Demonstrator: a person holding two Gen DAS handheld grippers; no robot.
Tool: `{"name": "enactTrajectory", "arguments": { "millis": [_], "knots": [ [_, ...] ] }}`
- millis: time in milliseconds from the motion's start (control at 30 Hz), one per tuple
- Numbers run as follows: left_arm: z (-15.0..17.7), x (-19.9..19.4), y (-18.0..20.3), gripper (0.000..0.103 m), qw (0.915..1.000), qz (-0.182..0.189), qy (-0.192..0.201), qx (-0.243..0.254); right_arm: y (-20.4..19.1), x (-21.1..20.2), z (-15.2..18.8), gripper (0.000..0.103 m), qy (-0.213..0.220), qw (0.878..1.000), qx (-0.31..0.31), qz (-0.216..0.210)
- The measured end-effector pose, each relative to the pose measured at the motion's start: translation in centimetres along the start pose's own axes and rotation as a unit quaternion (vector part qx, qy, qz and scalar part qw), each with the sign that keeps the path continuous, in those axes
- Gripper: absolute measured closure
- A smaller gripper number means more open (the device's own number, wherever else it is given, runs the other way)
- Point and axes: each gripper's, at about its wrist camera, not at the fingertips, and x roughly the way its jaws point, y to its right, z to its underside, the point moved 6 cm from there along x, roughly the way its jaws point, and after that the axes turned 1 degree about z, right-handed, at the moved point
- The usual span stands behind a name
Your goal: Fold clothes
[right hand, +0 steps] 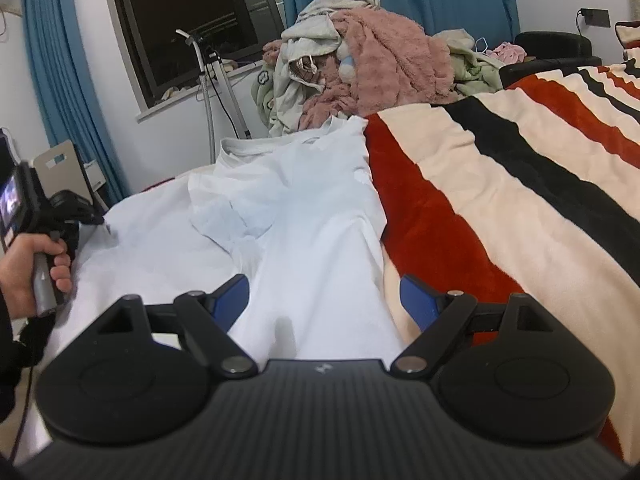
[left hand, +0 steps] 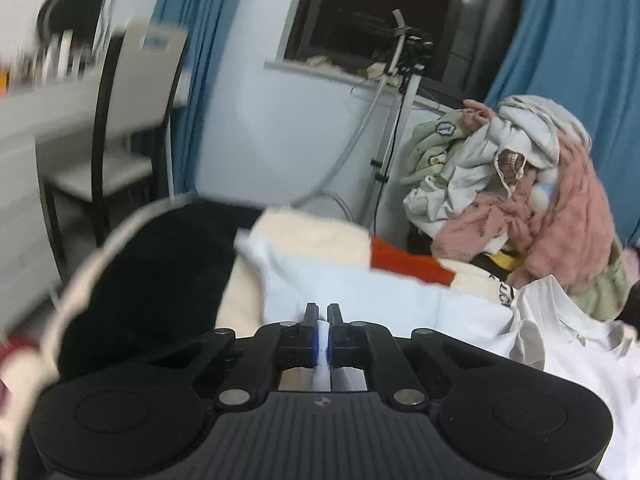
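A white T-shirt lies spread on the striped blanket of a bed, collar at the far end, its left sleeve folded in. My right gripper is open, its blue fingers wide apart over the shirt's near hem. My left gripper is shut on a pinch of the white T-shirt at its left edge. The left gripper also shows in the right wrist view, held in a hand at the far left.
A heap of clothes, pink, grey and green, lies at the bed's far end. A chair and a white desk stand to the left. A window with blue curtains and a metal stand lie behind.
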Motion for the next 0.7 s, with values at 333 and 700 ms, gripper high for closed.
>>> {"name": "enactTrajectory", "arguments": {
  "millis": [333,700],
  "knots": [
    [-2.1,-8.1,22.4,0.099,0.9547,0.061,0.059,0.285,2.8,-2.6,-0.9,0.019,0.004,0.999,0.052,0.005],
    [10.8,-3.0,40.6,0.096,0.9245,0.132,-0.024,0.357,8.2,-1.4,-0.6,0.019,-0.002,0.991,0.128,0.029]
  ]
}}
